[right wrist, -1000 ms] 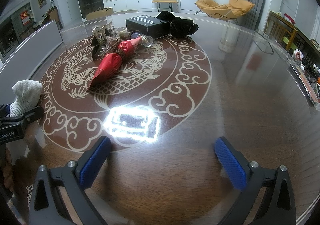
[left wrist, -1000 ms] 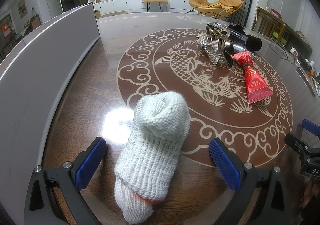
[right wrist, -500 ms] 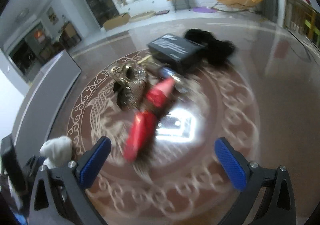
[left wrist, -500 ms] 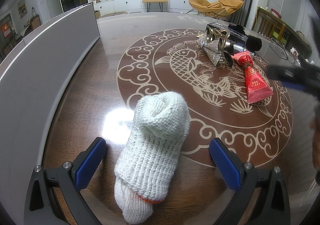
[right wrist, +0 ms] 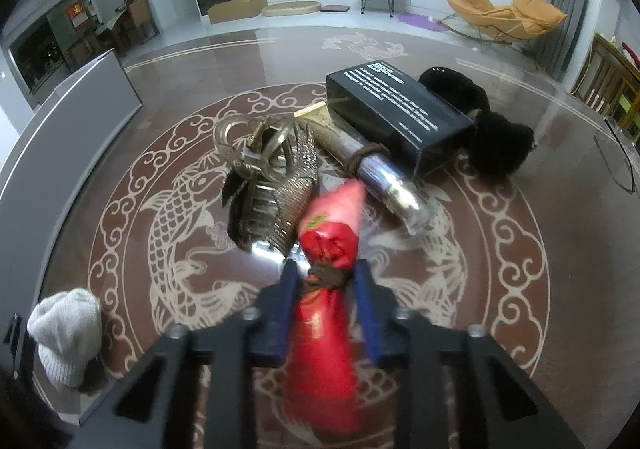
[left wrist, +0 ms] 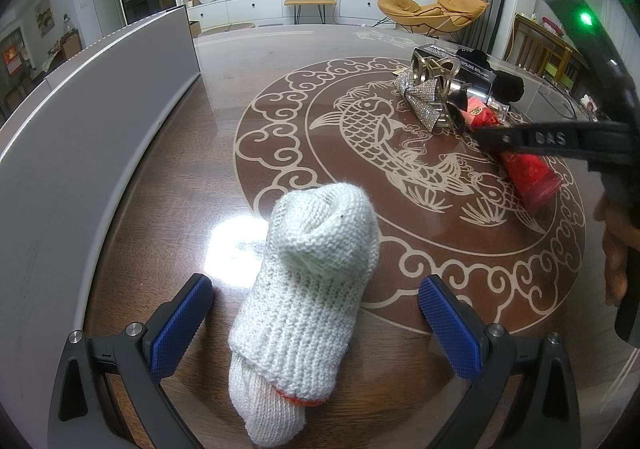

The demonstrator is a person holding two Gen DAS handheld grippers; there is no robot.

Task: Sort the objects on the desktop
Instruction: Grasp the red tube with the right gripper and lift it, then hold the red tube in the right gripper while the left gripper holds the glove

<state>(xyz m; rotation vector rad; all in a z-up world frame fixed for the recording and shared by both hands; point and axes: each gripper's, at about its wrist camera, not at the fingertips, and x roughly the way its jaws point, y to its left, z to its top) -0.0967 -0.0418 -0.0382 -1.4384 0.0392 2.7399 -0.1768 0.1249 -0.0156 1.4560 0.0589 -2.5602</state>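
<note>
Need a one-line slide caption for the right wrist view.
Right gripper shut on red foil packet at its tied neck, beside hair clip and black box.

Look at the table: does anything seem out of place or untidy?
Yes. The hair clip, black box, tube and red packet lie in a crowded heap, while a white glove sits apart.

Red pouch [right wrist: 320, 361]: lower end cut off by frame edge; tip blurred. Black box [right wrist: 396, 113] text: unreadable.
</note>
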